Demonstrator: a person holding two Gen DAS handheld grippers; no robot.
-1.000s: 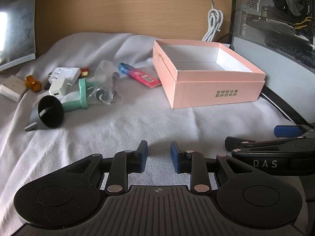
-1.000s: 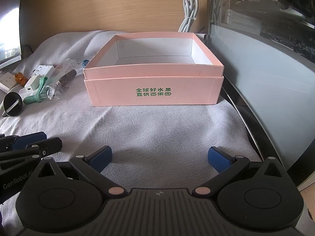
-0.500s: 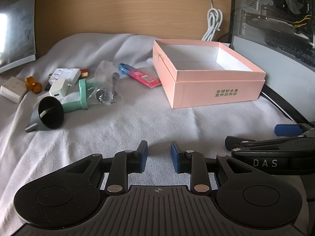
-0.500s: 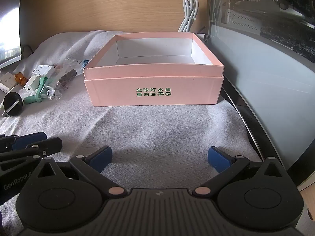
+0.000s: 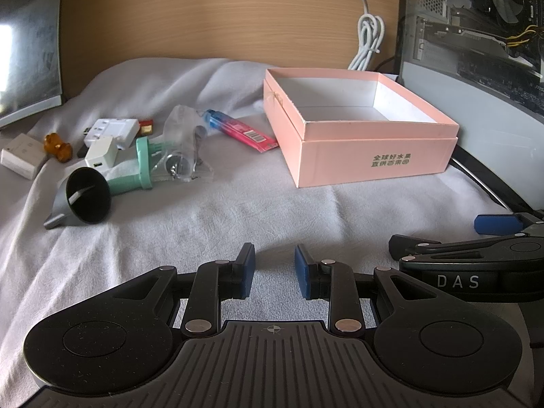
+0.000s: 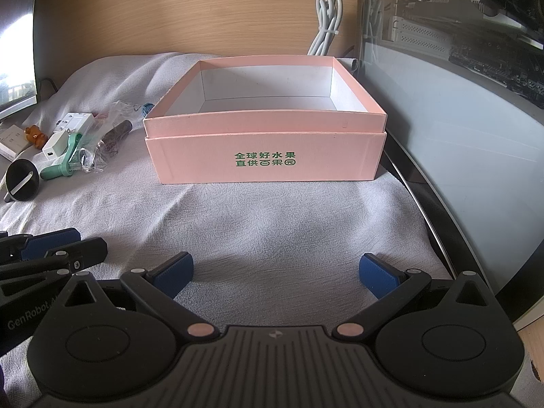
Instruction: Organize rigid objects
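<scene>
Two grippers hover low over the white cloth, neither holding anything: the left gripper has its blue pads set a narrow gap apart with only bare cloth showing between them, while the right gripper is spread wide and is likewise empty. Straight ahead of the right tool sits the open pink box, white inside and with nothing in it, so no object has been put away yet. The clutter lies ahead and to the left of the left tool: a black funnel nearest, a mint-green plastic handle touching a crumpled clear bag of small metal parts, a white charger cube, a white adapter, a small amber figure, another white block at the far left, and a red-and-blue packet lying nearest the box. The step in hand looks like choosing a first pick. A sensible start is the funnel, since it sits clear of the pile; the left jaws would need to spread wider first, then close across its spout or rim rather than the broad cone. The charger cube offers flat faces for a square grip. The bag is soft and may drag the green handle along, so it is best left until its neighbours are gone.
</scene>
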